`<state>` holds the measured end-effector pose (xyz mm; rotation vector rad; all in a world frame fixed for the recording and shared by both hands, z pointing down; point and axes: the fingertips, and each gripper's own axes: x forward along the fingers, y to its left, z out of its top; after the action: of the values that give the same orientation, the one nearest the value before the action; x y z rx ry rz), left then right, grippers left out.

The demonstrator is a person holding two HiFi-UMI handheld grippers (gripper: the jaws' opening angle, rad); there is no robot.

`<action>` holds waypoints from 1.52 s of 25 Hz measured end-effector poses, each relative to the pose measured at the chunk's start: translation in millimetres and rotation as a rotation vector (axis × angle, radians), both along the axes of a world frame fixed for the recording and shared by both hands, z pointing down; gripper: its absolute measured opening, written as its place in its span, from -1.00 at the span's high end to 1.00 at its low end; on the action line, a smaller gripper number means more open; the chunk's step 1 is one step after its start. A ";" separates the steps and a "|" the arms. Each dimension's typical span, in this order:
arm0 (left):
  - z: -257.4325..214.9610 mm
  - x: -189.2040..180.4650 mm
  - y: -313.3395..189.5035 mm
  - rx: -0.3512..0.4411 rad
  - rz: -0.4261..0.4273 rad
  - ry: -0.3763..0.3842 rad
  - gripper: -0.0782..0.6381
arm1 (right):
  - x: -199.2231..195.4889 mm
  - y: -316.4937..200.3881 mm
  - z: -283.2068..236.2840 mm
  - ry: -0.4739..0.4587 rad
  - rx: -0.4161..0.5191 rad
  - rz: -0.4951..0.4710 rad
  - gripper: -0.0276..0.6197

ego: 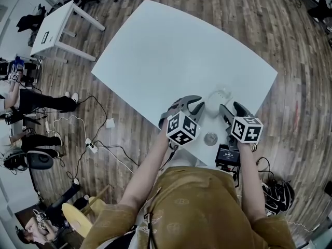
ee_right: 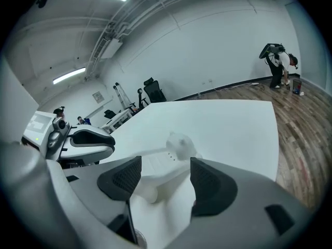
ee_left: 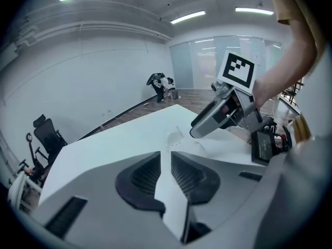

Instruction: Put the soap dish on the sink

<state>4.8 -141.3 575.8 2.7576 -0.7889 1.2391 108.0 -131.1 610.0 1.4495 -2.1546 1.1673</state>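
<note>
A small white sink model (ego: 217,98) stands near the front edge of the white table (ego: 171,56). In the right gripper view it shows a flat part with small holes (ee_right: 158,164) and a rounded knob (ee_right: 179,143); the soap dish cannot be told apart from it. My right gripper (ego: 228,112) (ee_right: 166,162) is open, its jaws wide on either side of the white piece's near end, and the pads do not visibly press it. My left gripper (ego: 189,106) (ee_left: 166,154) hovers just left of the piece (ee_left: 179,138), with only a narrow gap and nothing between its jaws.
A small round metal piece (ego: 210,138) lies on the table between the grippers. A black device (ego: 226,154) (ee_left: 264,144) sits at the table's front edge. Another white table (ego: 57,25), office chairs, floor cables (ego: 98,144) and people stand at the left.
</note>
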 end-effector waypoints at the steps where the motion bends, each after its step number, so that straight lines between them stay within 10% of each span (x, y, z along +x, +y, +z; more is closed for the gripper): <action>1: 0.4 -1.5 0.3 0.001 -0.007 0.003 0.60 | -1.5 0.4 -3.7 0.001 0.017 -0.005 -0.03; 15: -68.7 -40.1 -21.0 0.029 -0.311 0.351 0.64 | -4.4 2.5 -91.7 0.145 0.347 0.035 -0.01; 21: -137.3 -43.3 -32.8 0.186 -0.354 0.479 0.68 | 8.5 2.4 -156.5 0.129 0.491 0.148 0.68; 32: -205.6 -42.4 -33.2 0.392 -0.368 0.577 0.74 | 23.1 12.2 -219.5 0.191 0.657 0.195 0.88; 38: -202.4 -51.0 -26.5 0.378 -0.392 0.575 0.76 | 22.0 11.8 -221.1 0.204 0.652 0.200 0.88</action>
<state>-46.2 -167.8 373.5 2.7750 -1.4902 0.2224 130.0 -119.3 388.9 1.9733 -2.3922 0.3287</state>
